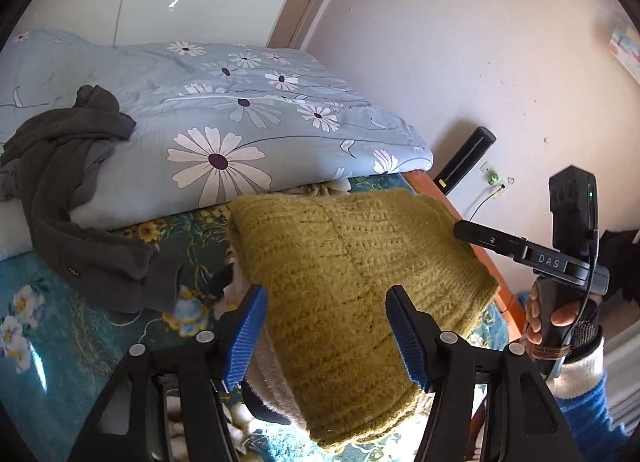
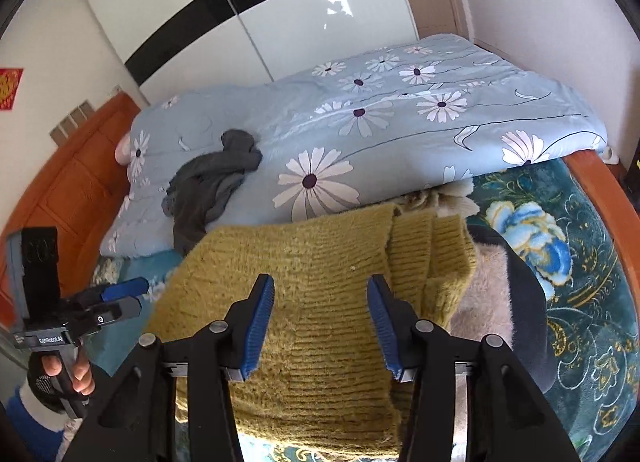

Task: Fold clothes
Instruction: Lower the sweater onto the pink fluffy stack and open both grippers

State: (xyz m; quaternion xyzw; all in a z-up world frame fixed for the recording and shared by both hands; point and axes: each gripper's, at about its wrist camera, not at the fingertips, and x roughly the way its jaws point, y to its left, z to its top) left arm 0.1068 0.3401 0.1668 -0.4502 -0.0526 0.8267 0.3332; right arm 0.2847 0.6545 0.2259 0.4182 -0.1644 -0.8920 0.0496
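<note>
- Nearest the lens in both wrist views, blue-padded jaws are seen standing apart above knitted wool; nothing is clamped in the left gripper [image 1: 326,326] or the right gripper [image 2: 321,322].
- The olive-yellow sweater [image 2: 320,282] is found lying on the teal floral blanket [image 2: 560,262], partly over a pale fuzzy garment [image 2: 484,294] with dark trim.
- One sleeve is seen doubled across the sweater's body in the right wrist view, so the sweater is judged to be folded at least in part; whether a further fold is wanted cannot be told.
- A dark grey garment [image 1: 76,182] is left crumpled, draped from the daisy-print duvet [image 1: 248,110] down onto the blanket; it has not been folded.
- The pale fuzzy garment is mostly hidden under the sweater, and its state cannot be judged.
- The task is therefore reckoned to be somewhere in its middle: one piece nearly done, at least one untouched.
</note>
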